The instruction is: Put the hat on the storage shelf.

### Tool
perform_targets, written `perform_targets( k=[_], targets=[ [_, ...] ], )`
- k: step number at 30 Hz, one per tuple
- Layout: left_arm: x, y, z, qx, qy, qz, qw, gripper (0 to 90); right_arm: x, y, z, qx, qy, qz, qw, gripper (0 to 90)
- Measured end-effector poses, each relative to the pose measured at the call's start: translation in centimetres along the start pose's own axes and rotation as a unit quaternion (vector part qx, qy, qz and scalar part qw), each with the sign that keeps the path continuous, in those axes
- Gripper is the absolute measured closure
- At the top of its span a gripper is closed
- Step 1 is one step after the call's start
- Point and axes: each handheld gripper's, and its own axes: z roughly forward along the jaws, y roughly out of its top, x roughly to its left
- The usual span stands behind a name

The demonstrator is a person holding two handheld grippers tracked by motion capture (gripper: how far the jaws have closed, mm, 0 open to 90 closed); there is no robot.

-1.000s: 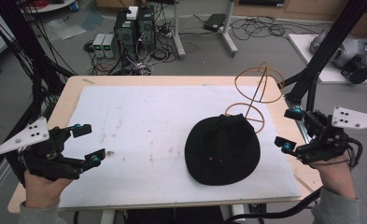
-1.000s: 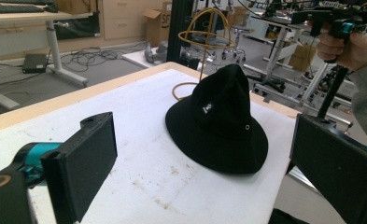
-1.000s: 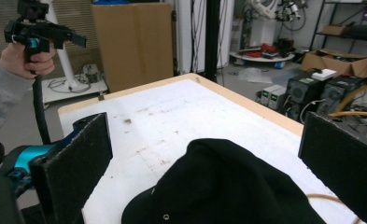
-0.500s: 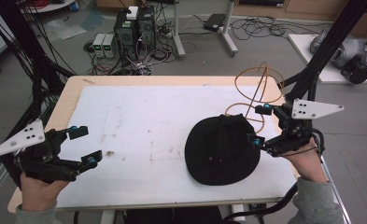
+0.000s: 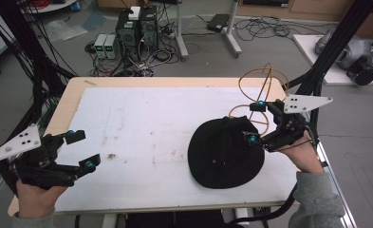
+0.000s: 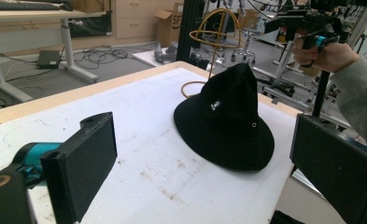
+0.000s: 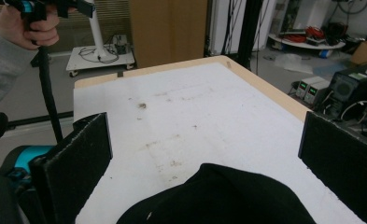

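Since the earlier frame, the right gripper is brought over the black hat, jaws spread; nothing is grasped yet. The left gripper waits released above the surface.

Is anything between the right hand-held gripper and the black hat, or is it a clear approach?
Nothing visible blocks it. The right hand-held gripper hangs open at the black hat's right edge, with the crown between its jaws in the right gripper view.

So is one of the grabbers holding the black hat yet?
No, nothing is held. The right gripper hangs wide open just over the hat, jaws on either side of its top. The left gripper is open too, far from it.
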Motion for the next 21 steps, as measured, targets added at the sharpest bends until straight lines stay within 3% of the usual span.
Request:
perform_targets(
  k=[7, 14, 20, 21],
  targets=[
    [0.1, -0.1, 0.1, 0.004, -0.001, -0.001, 1.0000, 7.7, -0.8, -0.3, 0.7, -0.006, 0.011, -0.014, 0.9998, 1.9],
    [0.2, -0.2, 0.2, 0.006, -0.003, -0.003, 1.0000, 7.7, -1.9, -1.7, 1.7, 0.008, 0.008, 0.009, 0.9999, 1.9],
    [0.2, -0.3, 0.4, 0.009, -0.004, -0.004, 1.0000, 7.7, -2.6, -3.0, 2.5, 0.013, 0.009, 0.014, 0.9998, 1.9],
    [0.2, -0.3, 0.5, 0.010, -0.004, -0.005, 0.9999, 7.7, -2.9, -3.5, 2.8, 0.014, -0.002, 0.016, 0.9998, 1.9]
  ],
)
